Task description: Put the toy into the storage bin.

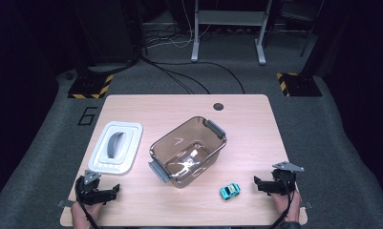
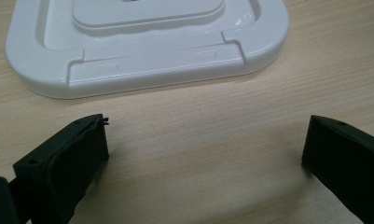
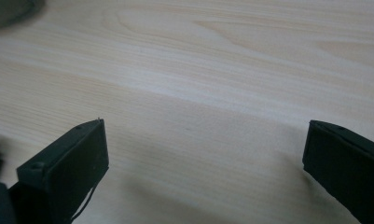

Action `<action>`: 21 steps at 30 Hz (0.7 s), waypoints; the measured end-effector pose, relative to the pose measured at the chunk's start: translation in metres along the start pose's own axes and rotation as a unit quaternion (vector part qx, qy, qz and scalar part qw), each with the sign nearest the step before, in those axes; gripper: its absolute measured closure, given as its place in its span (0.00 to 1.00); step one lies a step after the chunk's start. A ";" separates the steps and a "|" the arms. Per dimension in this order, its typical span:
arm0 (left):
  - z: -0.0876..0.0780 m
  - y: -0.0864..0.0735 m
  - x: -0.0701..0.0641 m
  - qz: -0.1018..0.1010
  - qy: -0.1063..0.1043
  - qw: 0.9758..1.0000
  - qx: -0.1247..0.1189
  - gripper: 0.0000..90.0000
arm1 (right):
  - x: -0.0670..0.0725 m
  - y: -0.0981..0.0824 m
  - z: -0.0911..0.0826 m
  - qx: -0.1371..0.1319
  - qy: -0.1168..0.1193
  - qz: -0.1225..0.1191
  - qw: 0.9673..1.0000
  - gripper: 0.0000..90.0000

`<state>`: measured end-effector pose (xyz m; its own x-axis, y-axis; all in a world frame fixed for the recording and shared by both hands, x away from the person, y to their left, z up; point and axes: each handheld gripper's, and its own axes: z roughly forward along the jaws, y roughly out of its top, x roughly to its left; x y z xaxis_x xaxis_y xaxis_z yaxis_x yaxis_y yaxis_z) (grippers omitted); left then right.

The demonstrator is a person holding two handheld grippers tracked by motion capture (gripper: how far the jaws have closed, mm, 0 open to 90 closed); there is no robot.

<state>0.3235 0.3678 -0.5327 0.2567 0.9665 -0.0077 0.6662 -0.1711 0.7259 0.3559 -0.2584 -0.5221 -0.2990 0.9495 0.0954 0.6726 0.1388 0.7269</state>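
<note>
Down at the lower right of the high view, the toy car sits on the table, its long axis running lower left to upper right; which end is its front I cannot tell. Just right of it, the right gripper is spread with nothing between its jaws. At centre, the clear tub is empty, its white lid beside it. At lower left, the left gripper is likewise spread, below the lid.

Light falls from overhead onto the table, which is bright while the floor around it sinks into darkness. Glare streaks the clear container at its bottom. Both gripper views are soft, with blurred shadows under the black jaws.
</note>
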 end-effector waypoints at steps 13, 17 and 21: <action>0.000 0.000 -0.001 -0.002 0.001 1.000 0.000 0.00 | 0.044 0.005 -0.033 0.009 0.017 0.006 1.000 0.01; 0.000 0.000 -0.001 -0.002 0.002 1.000 0.000 0.00 | 0.060 0.007 -0.035 0.010 0.031 0.003 0.999 0.02; 0.000 0.000 0.000 0.002 0.002 1.000 0.003 0.00 | 0.076 0.008 -0.033 0.004 0.049 -0.001 0.999 0.02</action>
<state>0.3234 0.3676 -0.5323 0.2574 0.9663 -0.0019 0.6686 -0.1767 0.7224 0.3162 -0.1946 -0.4863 -0.3659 0.9167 0.1604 0.6767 0.1438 0.7220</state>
